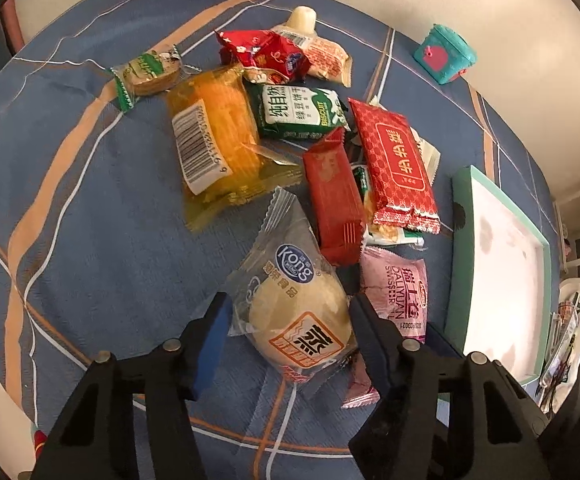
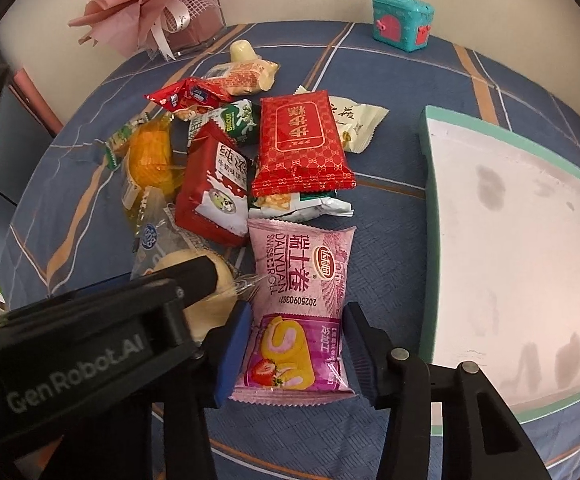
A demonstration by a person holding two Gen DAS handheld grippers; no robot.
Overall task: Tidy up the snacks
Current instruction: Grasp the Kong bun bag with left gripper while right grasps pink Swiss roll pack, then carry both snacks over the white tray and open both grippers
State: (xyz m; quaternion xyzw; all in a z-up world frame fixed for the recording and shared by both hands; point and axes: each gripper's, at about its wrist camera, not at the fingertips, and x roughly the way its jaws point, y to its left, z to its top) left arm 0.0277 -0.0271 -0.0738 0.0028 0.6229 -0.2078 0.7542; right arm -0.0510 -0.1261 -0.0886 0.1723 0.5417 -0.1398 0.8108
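Pink foil first: the Swiss roll packet (image 2: 298, 312) is lying near the tray's left side, long axis running near to far, straight along the right gripper (image 2: 294, 344), whose narrowed jaws are bracketing its sides, pads seemingly just touching the wrapper. Left of it, the clear-wrapped steamed cake (image 1: 294, 316) is sitting between the left gripper (image 1: 290, 328) fingers, narrowed likewise, a firm grip hard to confirm. The mint-edged tray (image 2: 430, 208) is waiting to the right, nearer the right hand. The snack pile is spreading farther off on the blue cloth (image 1: 89, 240).
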